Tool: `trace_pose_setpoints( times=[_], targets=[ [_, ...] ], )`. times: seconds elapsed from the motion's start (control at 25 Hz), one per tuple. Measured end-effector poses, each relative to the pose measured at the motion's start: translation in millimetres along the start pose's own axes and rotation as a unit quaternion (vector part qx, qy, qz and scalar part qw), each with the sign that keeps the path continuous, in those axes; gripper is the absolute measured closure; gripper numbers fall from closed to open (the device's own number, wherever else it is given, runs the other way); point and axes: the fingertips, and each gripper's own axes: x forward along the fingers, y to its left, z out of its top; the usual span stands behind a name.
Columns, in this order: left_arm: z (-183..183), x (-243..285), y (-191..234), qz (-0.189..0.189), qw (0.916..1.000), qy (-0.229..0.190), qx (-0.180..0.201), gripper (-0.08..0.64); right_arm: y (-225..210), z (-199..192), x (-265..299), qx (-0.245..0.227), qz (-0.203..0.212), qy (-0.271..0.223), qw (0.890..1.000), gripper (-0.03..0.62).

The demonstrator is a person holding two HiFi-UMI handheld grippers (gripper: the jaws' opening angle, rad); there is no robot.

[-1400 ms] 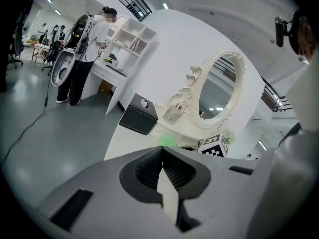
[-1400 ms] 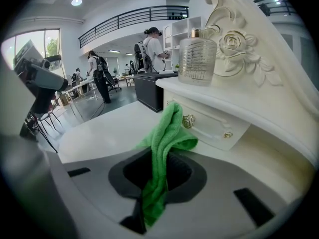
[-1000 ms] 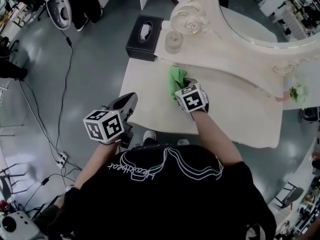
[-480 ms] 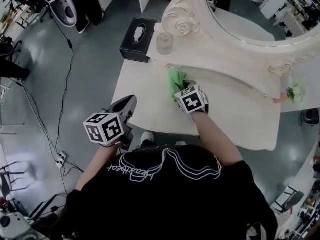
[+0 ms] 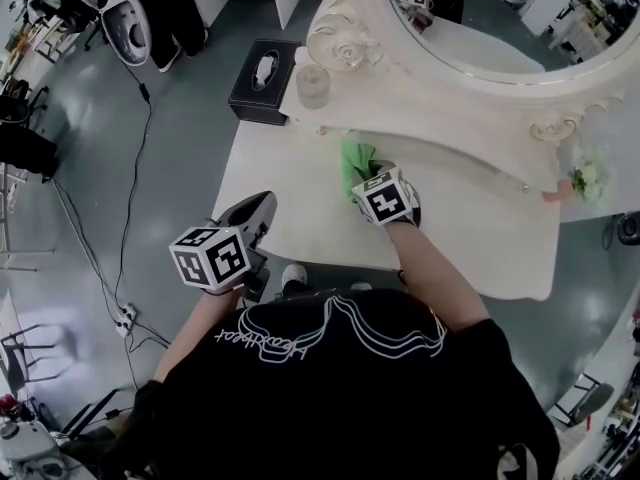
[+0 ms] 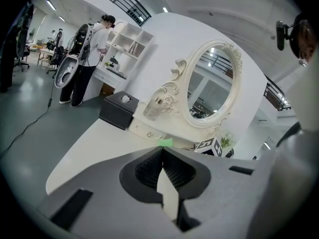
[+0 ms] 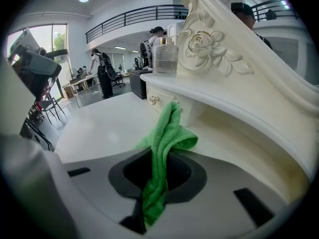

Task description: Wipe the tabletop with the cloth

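While the right gripper [image 7: 160, 159] is squeezing down on the green cloth [image 7: 167, 133], the fabric is bunching into a thick rope between its dark ribbed pads. One tail is hanging back toward the camera and the fuzzy front fold is flopping forward onto the pale surface [image 7: 104, 128].

Looking from the head view, the green cloth [image 5: 352, 158] is lying near the back edge of the surface [image 5: 290, 208], left of the middle. It is sitting right up against the raised cream drawer tier [image 5: 440, 148] under the carved oval mirror [image 5: 345, 43]. The right gripper [image 5: 370, 176] is pressing in just behind it, marker cube [image 5: 388, 198] riding on top.

Over by the front-left corner, the left gripper [image 5: 255, 206] is hovering with nothing in it. Its own view is showing the grey jaws of the left gripper [image 6: 162, 151] meeting at the tips, ribbed faces closing to a thin seam.

Toward the back-left corner, a clear glass jar [image 5: 312, 86] is standing on the tier. A black, box-shaped tissue holder [image 5: 262, 68] is sitting just beside it at the far-left end. The surface is showing smooth and matte white, with a curving front edge.
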Motion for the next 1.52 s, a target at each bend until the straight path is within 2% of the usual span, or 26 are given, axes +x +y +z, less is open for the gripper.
trace_pose_setpoints(
  times=[0.4, 1.52],
  targets=[
    [-8, 14, -29, 0.0, 0.9999, 0.007, 0.009, 0.557, -25, -22, -18, -0.009, -0.012, -0.001, 1.0, 0.537],
    [-45, 61, -121, -0.022, 0.9992, 0.018, 0.029, 0.555, -104, -101, -85, 0.015, -0.045, 0.0, 0.999, 0.537]
  ],
)
